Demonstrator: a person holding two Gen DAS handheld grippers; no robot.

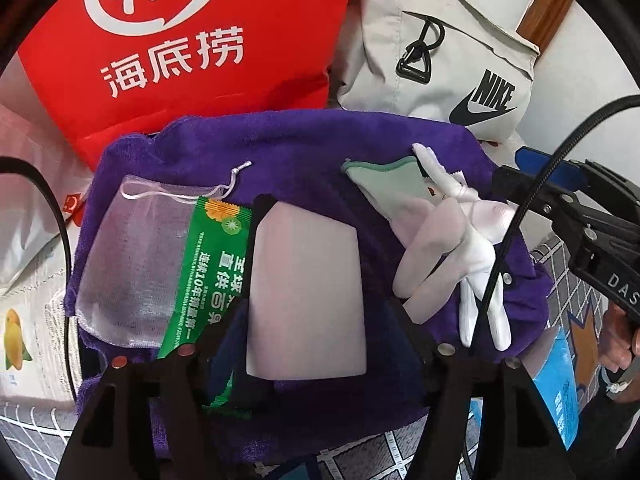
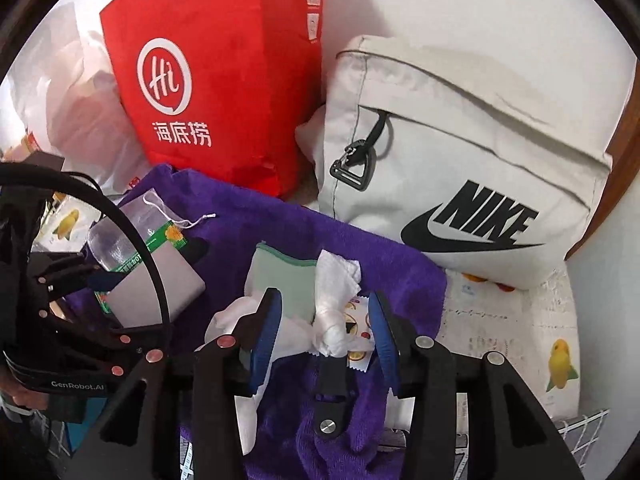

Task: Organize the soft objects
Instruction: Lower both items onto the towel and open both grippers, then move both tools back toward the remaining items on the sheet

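Both pairs of jaws stand wide: the left gripper (image 1: 316, 320) straddles a pale lilac rectangular pad (image 1: 306, 292) without pressing it, and the right gripper (image 2: 326, 332) is spread around a knotted white soft bundle (image 2: 334, 312), its blue pads apart from the fabric. All the soft things lie on one purple terry towel (image 1: 280, 152), so the gathering looks partly done, though nothing seems folded or bagged yet; I judge the task near its middle. Counted: one sheer organza drawstring pouch (image 1: 132, 252), one green printed sachet (image 1: 200, 272), one lilac pad, one mint-green cloth with darker trim (image 2: 280, 276), one white bundle. Behind stand one red paper bag (image 2: 224, 92) and one grey Nike bag (image 2: 460, 184), neither holding any of these items as far as can be seen.
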